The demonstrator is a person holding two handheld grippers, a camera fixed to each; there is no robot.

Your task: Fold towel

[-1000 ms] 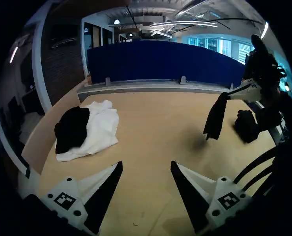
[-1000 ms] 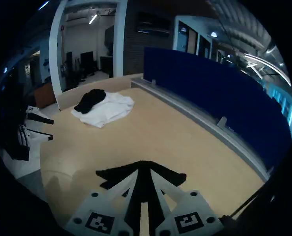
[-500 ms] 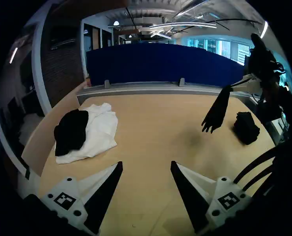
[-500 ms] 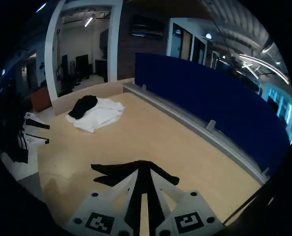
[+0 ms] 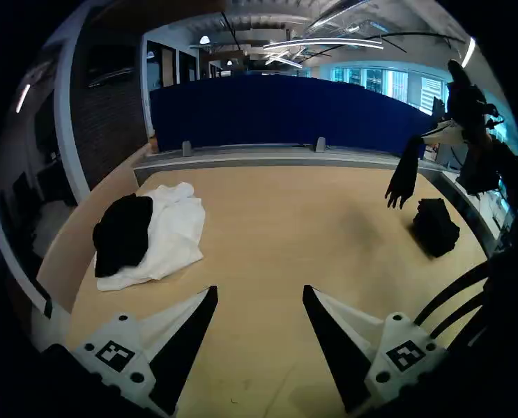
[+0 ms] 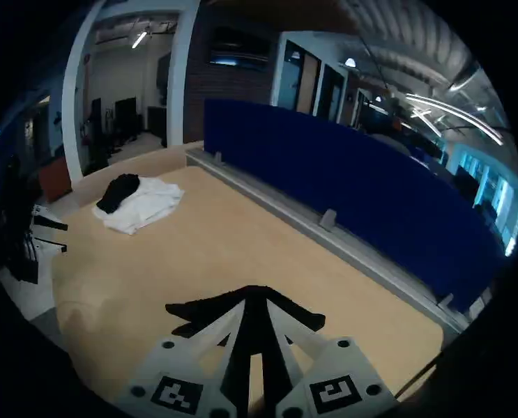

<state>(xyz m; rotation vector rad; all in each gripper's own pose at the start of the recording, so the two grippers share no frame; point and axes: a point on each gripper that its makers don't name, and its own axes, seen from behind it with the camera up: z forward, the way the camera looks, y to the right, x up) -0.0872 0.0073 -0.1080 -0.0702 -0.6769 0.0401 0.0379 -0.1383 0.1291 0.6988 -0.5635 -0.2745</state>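
Observation:
A black towel (image 5: 403, 177) hangs in the air at the far right of the left gripper view, held by my right gripper (image 5: 426, 138) above a folded black pile (image 5: 435, 226). In the right gripper view, my right gripper (image 6: 256, 296) is shut on that black towel (image 6: 196, 310), which spreads out to both sides of the fingers. My left gripper (image 5: 259, 291) stands open over the near edge of the wooden table (image 5: 286, 216) with nothing between its fingers. A crumpled white towel (image 5: 171, 230) with a black towel (image 5: 121, 233) on top lies at the table's left.
A blue partition (image 5: 286, 111) runs along the table's far side. A dark chair back (image 5: 461, 292) stands at the near right. In the right gripper view the white and black heap (image 6: 143, 205) lies far off, and the left gripper (image 6: 49, 233) sits at the left edge.
My right gripper has carried the black towel up and to the right, from over the table's middle right to above the folded black pile. The left gripper has stayed put.

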